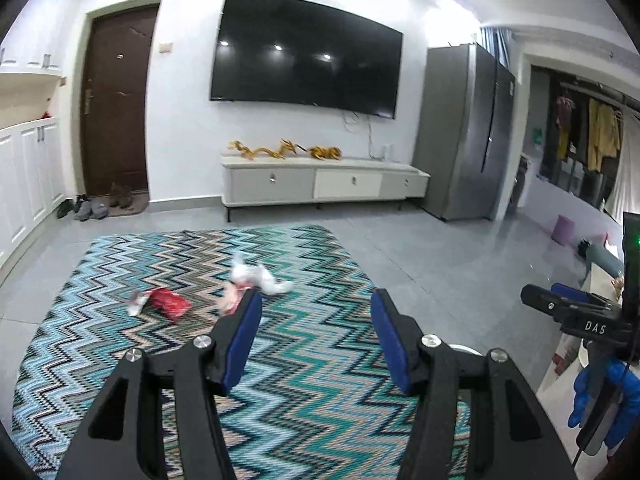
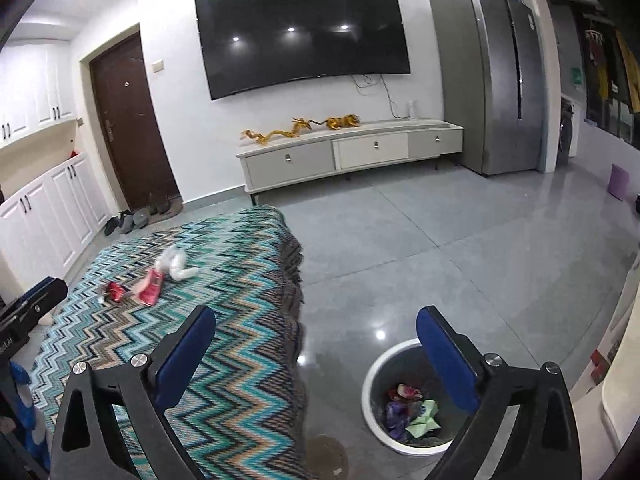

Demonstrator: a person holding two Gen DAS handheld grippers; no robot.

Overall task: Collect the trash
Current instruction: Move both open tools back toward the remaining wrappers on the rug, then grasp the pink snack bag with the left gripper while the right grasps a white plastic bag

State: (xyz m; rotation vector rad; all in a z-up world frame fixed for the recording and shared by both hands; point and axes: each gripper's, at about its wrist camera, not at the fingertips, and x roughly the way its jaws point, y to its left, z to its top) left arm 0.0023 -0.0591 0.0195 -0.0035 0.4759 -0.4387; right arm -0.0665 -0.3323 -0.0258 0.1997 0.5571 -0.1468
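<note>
Three pieces of trash lie on the zigzag rug [image 1: 280, 360]: a red wrapper [image 1: 170, 301], a pink wrapper [image 1: 231, 300] and a crumpled white plastic piece [image 1: 260, 274]. They also show in the right wrist view: the red wrapper [image 2: 114, 291], the pink wrapper [image 2: 150, 286], the white piece [image 2: 176, 262]. My left gripper [image 1: 316, 304] is open and empty above the rug, just right of the pink wrapper. My right gripper [image 2: 316, 320] is open and empty above a round white-rimmed bin [image 2: 384, 360] with several wrappers inside.
A TV console [image 1: 320, 180] stands at the far wall under a wall TV. A grey fridge [image 1: 464, 132] is at the right. Shoes [image 1: 90, 208] lie by the brown door. White cabinets [image 1: 28, 172] line the left wall. A purple stool [image 2: 619, 181] stands far right.
</note>
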